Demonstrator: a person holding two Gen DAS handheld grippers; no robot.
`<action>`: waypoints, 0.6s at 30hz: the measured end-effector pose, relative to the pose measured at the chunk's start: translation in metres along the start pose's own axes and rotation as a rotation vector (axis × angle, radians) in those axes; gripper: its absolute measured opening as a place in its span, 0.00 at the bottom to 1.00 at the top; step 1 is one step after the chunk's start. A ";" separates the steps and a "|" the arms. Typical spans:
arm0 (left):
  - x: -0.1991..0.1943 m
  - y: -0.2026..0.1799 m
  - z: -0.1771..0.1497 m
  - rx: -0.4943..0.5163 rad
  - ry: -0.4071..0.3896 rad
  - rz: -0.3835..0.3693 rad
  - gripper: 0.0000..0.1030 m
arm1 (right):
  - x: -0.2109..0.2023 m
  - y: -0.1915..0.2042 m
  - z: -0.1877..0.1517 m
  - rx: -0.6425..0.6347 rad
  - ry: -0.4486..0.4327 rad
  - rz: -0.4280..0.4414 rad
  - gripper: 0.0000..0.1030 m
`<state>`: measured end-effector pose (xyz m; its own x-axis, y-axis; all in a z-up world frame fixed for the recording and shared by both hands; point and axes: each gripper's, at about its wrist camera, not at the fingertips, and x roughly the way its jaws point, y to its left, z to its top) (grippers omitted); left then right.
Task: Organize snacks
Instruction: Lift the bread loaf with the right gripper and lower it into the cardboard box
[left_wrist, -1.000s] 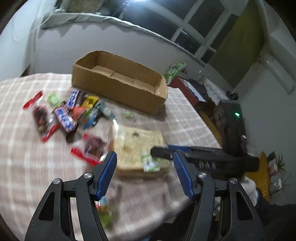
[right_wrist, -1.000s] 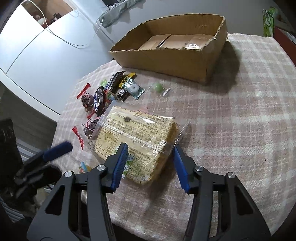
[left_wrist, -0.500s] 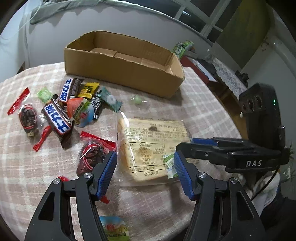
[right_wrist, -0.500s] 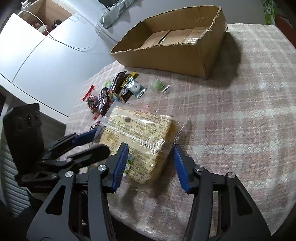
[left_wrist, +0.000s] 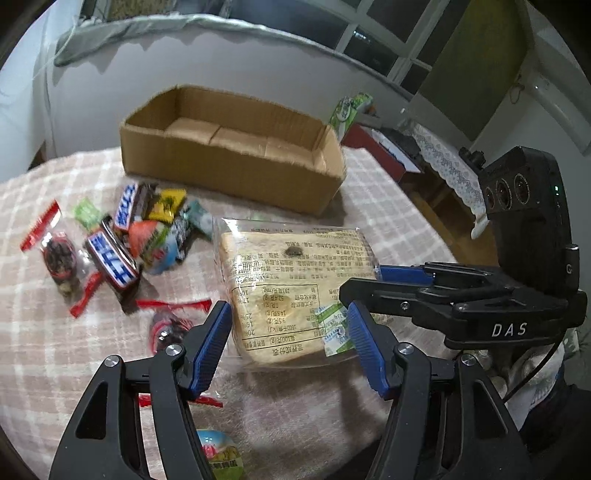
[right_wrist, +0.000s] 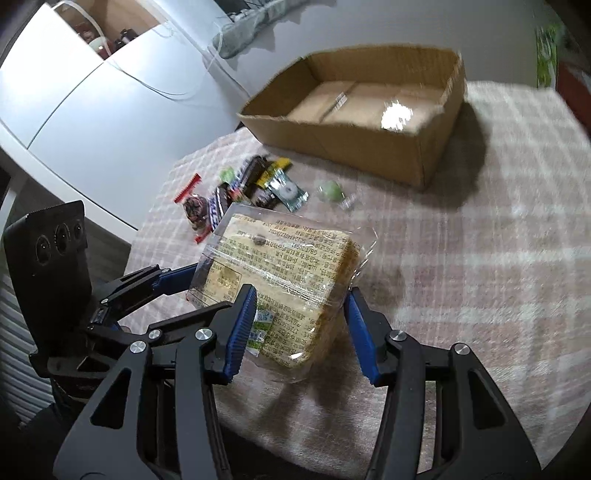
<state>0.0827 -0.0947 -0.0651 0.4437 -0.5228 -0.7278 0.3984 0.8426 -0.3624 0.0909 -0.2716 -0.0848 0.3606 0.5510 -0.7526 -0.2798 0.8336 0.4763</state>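
Observation:
A clear-wrapped bread loaf (left_wrist: 291, 291) (right_wrist: 280, 280) is lifted off the checked tablecloth, its near end tilted up. My right gripper (right_wrist: 299, 317) is closed on its near end, fingers pressing both sides. My left gripper (left_wrist: 288, 343) is open, its blue fingers either side of the loaf's near end without squeezing. The empty cardboard box (left_wrist: 236, 147) (right_wrist: 369, 110) stands behind. A pile of small snacks (left_wrist: 125, 236) (right_wrist: 243, 184) lies left of the loaf.
A green wrapped candy (right_wrist: 330, 192) lies alone near the box. A round snack pack (left_wrist: 219, 454) and a red-ended dark packet (left_wrist: 166, 328) lie by my left gripper. The table edge (left_wrist: 424, 221) drops off at the right, with furniture beyond.
My right gripper has lifted the loaf's near end off the cloth. My left gripper has moved in closer around the loaf. Both views have shifted nearer the box.

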 end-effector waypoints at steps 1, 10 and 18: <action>-0.004 -0.001 0.003 -0.001 -0.014 0.000 0.62 | -0.004 0.006 0.003 -0.023 -0.012 -0.012 0.51; -0.019 0.000 0.033 0.024 -0.089 0.007 0.62 | -0.025 0.020 0.029 -0.076 -0.065 -0.018 0.51; -0.013 -0.002 0.072 0.044 -0.131 -0.006 0.62 | -0.046 0.023 0.066 -0.115 -0.141 -0.059 0.51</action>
<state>0.1344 -0.0989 -0.0132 0.5412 -0.5430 -0.6421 0.4353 0.8342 -0.3385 0.1266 -0.2756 -0.0090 0.4979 0.5079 -0.7030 -0.3511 0.8592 0.3721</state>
